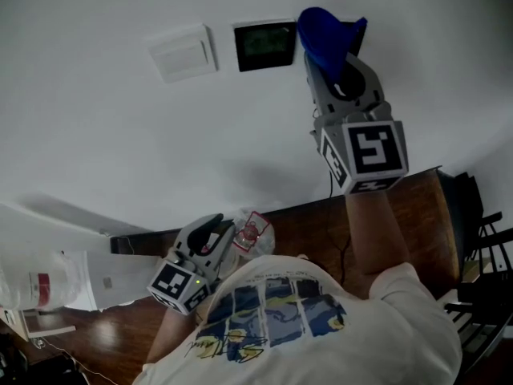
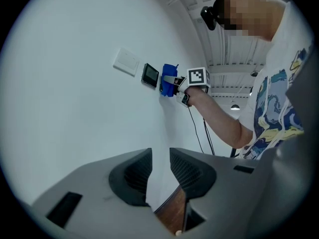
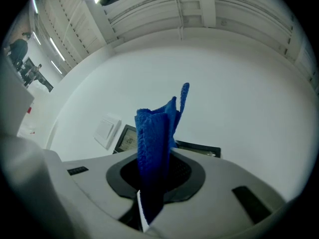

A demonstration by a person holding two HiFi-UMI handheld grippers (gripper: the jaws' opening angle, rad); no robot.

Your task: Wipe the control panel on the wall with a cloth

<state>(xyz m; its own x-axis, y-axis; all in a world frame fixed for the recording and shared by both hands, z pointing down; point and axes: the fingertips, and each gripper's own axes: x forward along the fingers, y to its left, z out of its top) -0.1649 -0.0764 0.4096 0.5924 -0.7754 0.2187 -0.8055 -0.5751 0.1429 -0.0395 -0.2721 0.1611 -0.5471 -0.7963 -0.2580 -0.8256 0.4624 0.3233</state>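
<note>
A person in a white printed T-shirt (image 1: 321, 319) works at a white wall (image 1: 120, 135), a two-jaw tool in each hand. At the lower left of the head view, close to the body, the left tool (image 2: 160, 158) is held low. Its jaws stand narrowly apart with nothing between them; only wall and a strip of dark wooden tabletop (image 1: 321, 215) show through the gap.

The right arm reaches up toward the top of the head view. There the right tool (image 3: 155, 169) is clamped on a folded blue cloth (image 3: 157, 128), which stands up out of the jaws.

At the wall, the cloth sits at the right edge of the dark-framed control panel (image 1: 264, 45), whose greenish screen is uncovered. The views do not settle whether the cloth presses on the surface. A white switch plate (image 1: 184, 53) is mounted just left of the panel, at the upper centre of the frame.
</note>
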